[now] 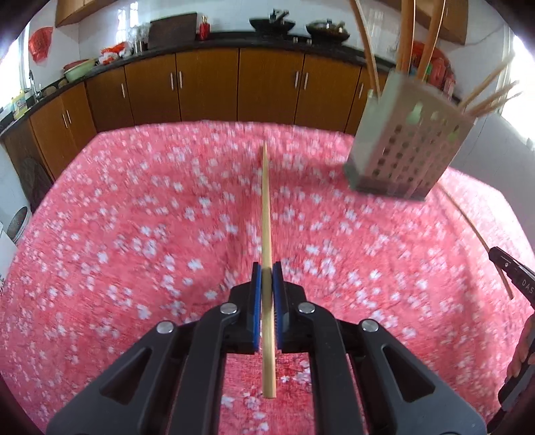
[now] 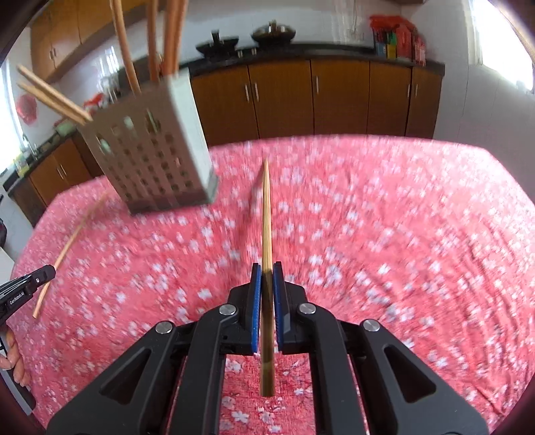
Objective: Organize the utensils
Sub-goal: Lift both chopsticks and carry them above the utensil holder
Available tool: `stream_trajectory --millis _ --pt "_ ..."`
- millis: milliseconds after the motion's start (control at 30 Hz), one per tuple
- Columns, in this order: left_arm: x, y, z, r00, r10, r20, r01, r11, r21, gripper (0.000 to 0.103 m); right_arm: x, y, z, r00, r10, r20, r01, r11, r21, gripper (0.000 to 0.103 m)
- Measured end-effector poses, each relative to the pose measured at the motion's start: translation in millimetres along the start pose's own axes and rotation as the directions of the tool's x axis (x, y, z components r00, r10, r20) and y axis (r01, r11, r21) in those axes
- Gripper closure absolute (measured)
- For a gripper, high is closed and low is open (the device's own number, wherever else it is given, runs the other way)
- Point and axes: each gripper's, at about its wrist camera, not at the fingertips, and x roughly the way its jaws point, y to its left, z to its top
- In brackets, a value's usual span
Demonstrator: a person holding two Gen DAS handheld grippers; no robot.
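My left gripper (image 1: pixel 267 267) is shut on a bamboo chopstick (image 1: pixel 266 207) that points forward above the pink flowered tablecloth (image 1: pixel 133 234). My right gripper (image 2: pixel 267 267) is shut on another bamboo chopstick (image 2: pixel 266 214), also pointing forward. A grey perforated utensil holder (image 1: pixel 404 140) stands at the far right in the left wrist view and at the far left in the right wrist view (image 2: pixel 150 157), with several chopsticks and long wooden utensils in it. Each gripper shows at the edge of the other's view, the right gripper (image 1: pixel 511 277) and the left gripper (image 2: pixel 26 284), with its chopstick.
Brown kitchen cabinets (image 1: pixel 207 83) under a dark counter with woks (image 1: pixel 272 23) run behind the table. The table's far edge lies just behind the holder. A sink and bowls (image 1: pixel 78 68) sit at the left counter.
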Motion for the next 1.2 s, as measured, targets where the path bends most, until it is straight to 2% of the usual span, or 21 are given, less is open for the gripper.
stream_trajectory --millis 167,367,567,867,1067,1200 --pt "-40.5 0.0 18.4 0.994 -0.026 0.111 0.026 1.0 0.0 0.095 -40.6 0.9 16.2 0.992 0.023 0.121 -0.026 1.0 0.018 0.095" --pt "-76.4 -2.6 40.5 0.976 -0.043 0.214 0.042 0.999 0.009 0.095 -64.3 -2.3 32.5 0.98 0.041 0.193 -0.046 0.999 0.022 0.095" --pt "-90.9 -6.9 52.1 0.967 -0.051 0.249 0.048 0.999 0.017 0.095 -67.5 -3.0 40.1 0.977 0.051 0.209 -0.057 0.998 0.026 0.095" --pt "-93.7 -5.2 58.6 0.964 -0.069 0.256 0.066 0.998 0.022 0.095 -70.0 -4.0 43.1 0.973 0.064 0.221 -0.07 0.997 0.019 0.095" --pt "-110.0 -4.7 67.2 0.951 -0.116 0.288 0.108 0.993 0.045 0.096 -90.6 2.4 58.9 0.955 0.096 0.282 -0.101 0.995 0.005 0.095" --pt "-131.1 -13.6 78.2 0.934 -0.168 0.315 0.152 0.986 0.075 0.095 -110.9 10.6 74.0 0.934 0.155 0.321 -0.16 0.987 -0.009 0.095"
